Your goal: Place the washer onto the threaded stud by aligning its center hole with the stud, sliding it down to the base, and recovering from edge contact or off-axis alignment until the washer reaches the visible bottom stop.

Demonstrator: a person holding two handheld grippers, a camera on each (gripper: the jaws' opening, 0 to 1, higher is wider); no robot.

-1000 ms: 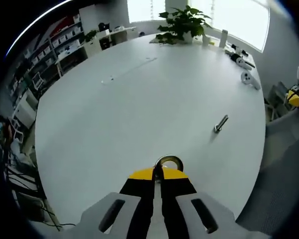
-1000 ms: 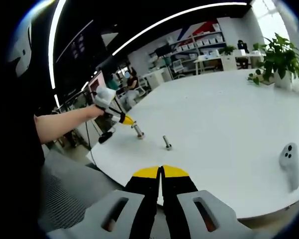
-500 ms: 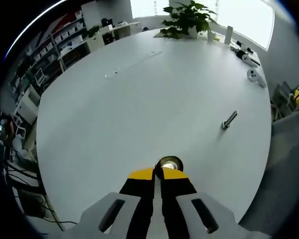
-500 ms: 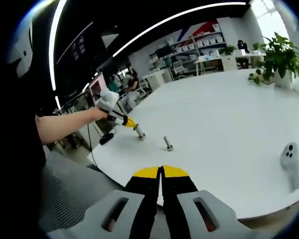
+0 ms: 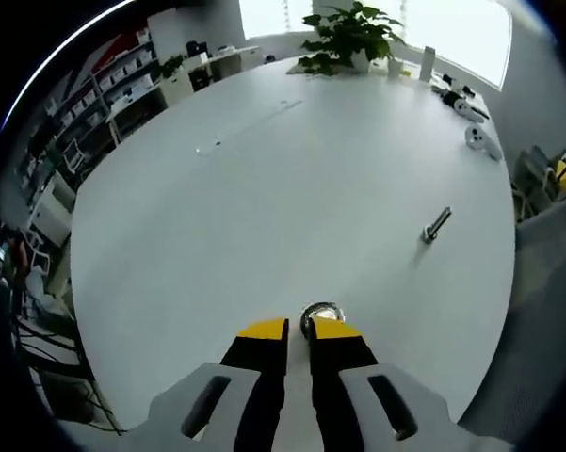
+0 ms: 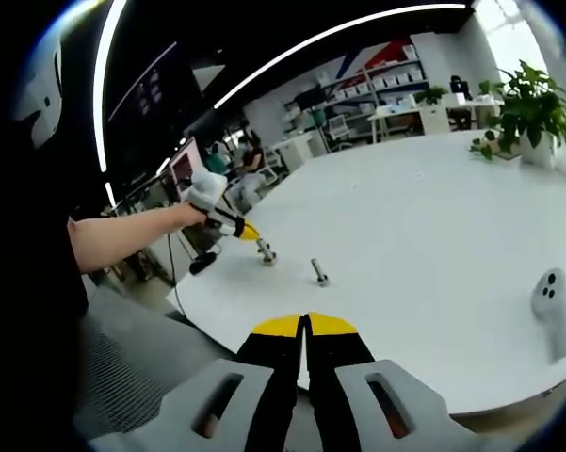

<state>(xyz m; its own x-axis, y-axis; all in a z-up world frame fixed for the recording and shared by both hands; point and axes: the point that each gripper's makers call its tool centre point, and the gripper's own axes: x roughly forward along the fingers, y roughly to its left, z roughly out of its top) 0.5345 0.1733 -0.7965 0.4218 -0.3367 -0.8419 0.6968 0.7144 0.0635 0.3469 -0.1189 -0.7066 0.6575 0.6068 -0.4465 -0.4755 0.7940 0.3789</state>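
left gripper (image 5: 299, 330), lower centre: jaws slightly apart, washer (image 5: 321, 314) at tips, unheld. stud (image 5: 436, 225) right of centre on table (image 5: 264, 188). right gripper (image 6: 306, 325): jaws closed, empty

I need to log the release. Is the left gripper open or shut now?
Open. In the left gripper view a clear gap parts the left gripper's yellow-tipped jaws, and the washer lies just beyond them on the table.

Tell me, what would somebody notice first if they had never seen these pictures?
Probably the big white table, nearly bare, with the left gripper at its near edge, jaws slightly apart, right behind a shiny washer sitting on a stud. A second bolt lies farther out on the table, and a leafy green plant stands at the far end by the bright windows.
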